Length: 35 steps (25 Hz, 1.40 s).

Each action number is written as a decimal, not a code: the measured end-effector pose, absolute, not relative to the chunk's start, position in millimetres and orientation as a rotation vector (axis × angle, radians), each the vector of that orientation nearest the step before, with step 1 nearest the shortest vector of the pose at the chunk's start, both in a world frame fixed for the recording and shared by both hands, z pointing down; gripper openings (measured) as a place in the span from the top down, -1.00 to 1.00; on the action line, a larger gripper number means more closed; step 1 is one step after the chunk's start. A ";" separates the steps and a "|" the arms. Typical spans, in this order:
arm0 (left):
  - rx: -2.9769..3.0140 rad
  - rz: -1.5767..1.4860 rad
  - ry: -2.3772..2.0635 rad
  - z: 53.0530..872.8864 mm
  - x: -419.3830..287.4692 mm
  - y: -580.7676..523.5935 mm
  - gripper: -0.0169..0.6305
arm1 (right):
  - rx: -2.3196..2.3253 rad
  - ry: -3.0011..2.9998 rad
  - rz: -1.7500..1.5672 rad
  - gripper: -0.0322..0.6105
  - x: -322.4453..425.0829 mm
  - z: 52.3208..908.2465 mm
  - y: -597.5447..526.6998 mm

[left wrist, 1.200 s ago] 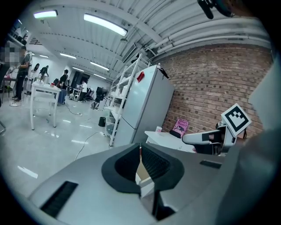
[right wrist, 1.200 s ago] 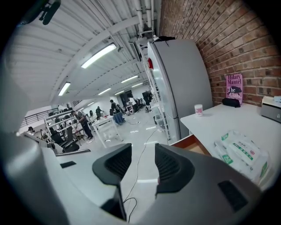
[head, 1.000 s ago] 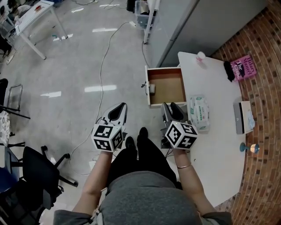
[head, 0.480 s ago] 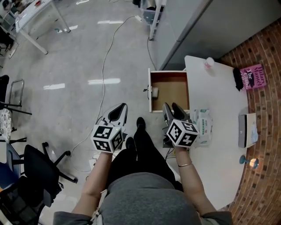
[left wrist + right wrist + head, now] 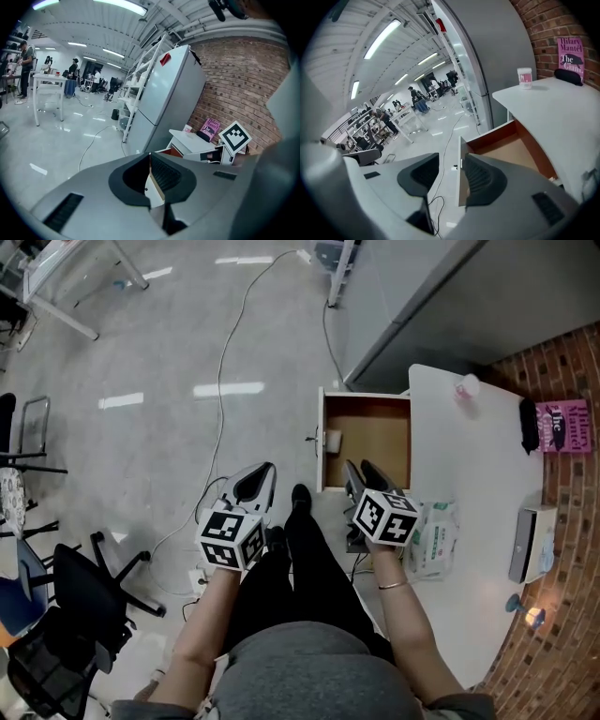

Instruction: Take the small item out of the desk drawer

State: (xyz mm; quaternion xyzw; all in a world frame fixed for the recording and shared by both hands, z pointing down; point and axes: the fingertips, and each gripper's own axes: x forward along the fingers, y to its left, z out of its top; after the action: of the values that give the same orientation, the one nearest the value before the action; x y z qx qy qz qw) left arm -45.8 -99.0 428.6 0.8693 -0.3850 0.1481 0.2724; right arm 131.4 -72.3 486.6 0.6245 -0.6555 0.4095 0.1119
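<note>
The right gripper (image 5: 359, 467), jaws just opened wide and empty, hovers mid-frame below the open brown wooden drawer (image 5: 375, 442), ready for its small white item (image 5: 332, 440); the left gripper (image 5: 265, 468) hangs closed.

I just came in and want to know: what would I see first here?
The open wooden drawer sticks out of the white desk, with a small white item by its front panel. Nearer the person, the left tool and right tool carry black-and-white marker cubes; the right, empty, has just been opening its jaws.
</note>
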 end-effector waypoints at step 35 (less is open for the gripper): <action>2.154 0.568 -1.021 556.7 7.2 -170.8 0.87 | 1.474 -1.670 1.421 0.30 158.6 688.8 -139.7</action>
State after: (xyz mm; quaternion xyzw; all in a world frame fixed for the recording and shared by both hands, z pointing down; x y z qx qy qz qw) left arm 7.2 -170.8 556.7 0.8271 -0.3920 0.2181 0.3386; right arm 158.6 -139.7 688.8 0.5407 -0.6125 0.5210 0.2470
